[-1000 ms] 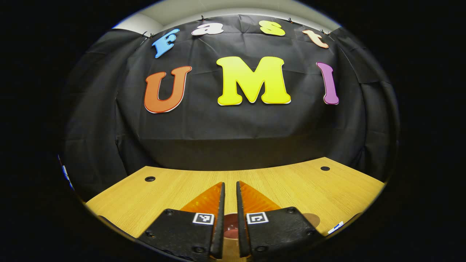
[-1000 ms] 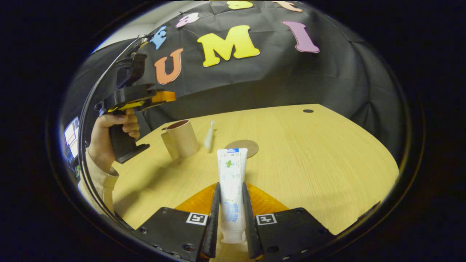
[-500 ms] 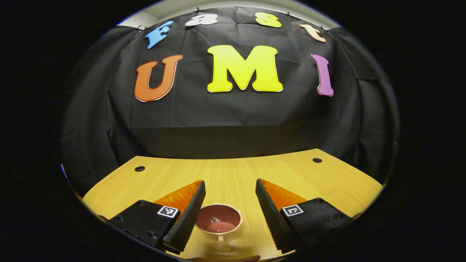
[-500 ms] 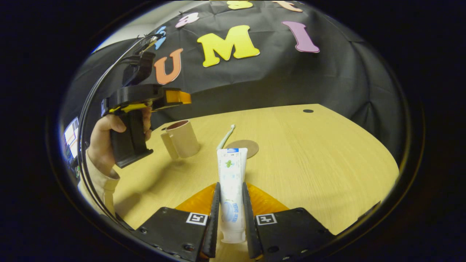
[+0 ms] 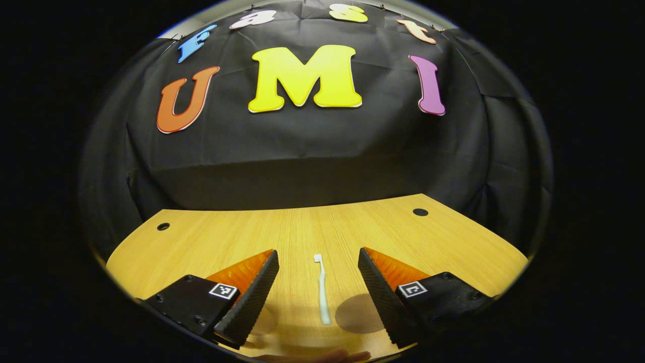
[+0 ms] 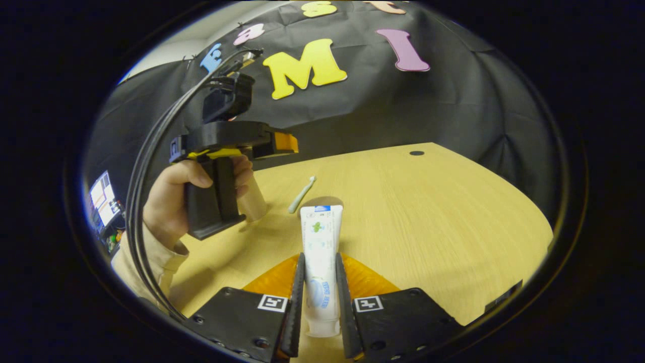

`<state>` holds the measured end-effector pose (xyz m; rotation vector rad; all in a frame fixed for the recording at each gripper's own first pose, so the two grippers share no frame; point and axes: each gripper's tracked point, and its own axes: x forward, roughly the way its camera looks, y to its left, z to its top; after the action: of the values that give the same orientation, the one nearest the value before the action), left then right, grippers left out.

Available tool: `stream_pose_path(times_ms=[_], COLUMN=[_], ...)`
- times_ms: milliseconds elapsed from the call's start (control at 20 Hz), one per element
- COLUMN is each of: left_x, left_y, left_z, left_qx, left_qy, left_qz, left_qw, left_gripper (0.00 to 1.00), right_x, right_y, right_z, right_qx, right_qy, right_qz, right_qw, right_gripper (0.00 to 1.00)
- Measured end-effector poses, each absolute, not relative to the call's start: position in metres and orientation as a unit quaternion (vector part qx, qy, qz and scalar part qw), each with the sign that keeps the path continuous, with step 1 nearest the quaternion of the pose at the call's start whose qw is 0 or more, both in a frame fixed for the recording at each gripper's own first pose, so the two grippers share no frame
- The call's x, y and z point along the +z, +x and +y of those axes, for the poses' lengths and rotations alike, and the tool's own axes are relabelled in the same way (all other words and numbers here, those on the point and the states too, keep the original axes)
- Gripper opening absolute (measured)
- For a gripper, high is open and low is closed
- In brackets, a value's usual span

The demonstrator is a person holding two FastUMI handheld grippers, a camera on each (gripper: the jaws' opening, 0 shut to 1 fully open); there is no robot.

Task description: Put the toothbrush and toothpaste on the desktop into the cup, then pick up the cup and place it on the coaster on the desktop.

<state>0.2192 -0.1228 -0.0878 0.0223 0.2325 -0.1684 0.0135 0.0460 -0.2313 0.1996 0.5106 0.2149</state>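
- The desk [image 5: 453,237] is a smooth, pale wood-grain top with small dark holes near its far corners; slender things are likely to slide easily on it.
- The cup [image 6: 250,199], a tan cylinder, is seen in the right gripper view mostly hidden behind the hand [image 6: 174,201] holding the left gripper [image 6: 282,142]. It is judged rigid and light, best taken around its wall.
- The coaster [image 5: 355,313] is a thin, flat brown disc lying near, just right of the toothbrush.
- The toothpaste [image 6: 321,252], a soft white tube with a flat crimped end, is clamped between both fingers of the right gripper [image 6: 320,302]. It is judged squashable, so gentle pressure is advised.
- The toothbrush [image 5: 322,290], a slim pale stick, lies flat on the desk between the spread fingers of the left gripper [image 5: 317,297], untouched. It is judged light, stiff and prone to roll; the mid-handle is the likely hold.
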Motion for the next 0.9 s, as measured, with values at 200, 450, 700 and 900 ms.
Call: stream_pose_path(times_ms=[200,450,700,900], left_x=[-0.11,-0.149,-0.173,-0.186], left_y=[0.233,0.246,0.258,0.258], left_z=[-0.136,-0.144,-0.137,-0.138], left_qx=[-0.073,-0.061,-0.03,-0.039], left_qy=[0.028,0.017,-0.035,-0.06], left_qz=[0.14,0.179,0.2,0.232], left_qw=[0.987,0.982,0.979,0.97], left_gripper=[0.98,0.95,0.84,0.75], right_x=[-0.236,-0.244,-0.244,-0.243], right_y=[0.011,0.01,0.011,0.014], right_z=[0.035,0.034,0.032,0.026], right_qx=[0.105,0.113,0.12,0.117], right_qy=[0.108,0.116,0.122,0.126], right_qz=[0.25,0.26,0.264,0.265], right_qw=[0.956,0.952,0.949,0.949], right_gripper=[0.33,0.36,0.34,0.31])
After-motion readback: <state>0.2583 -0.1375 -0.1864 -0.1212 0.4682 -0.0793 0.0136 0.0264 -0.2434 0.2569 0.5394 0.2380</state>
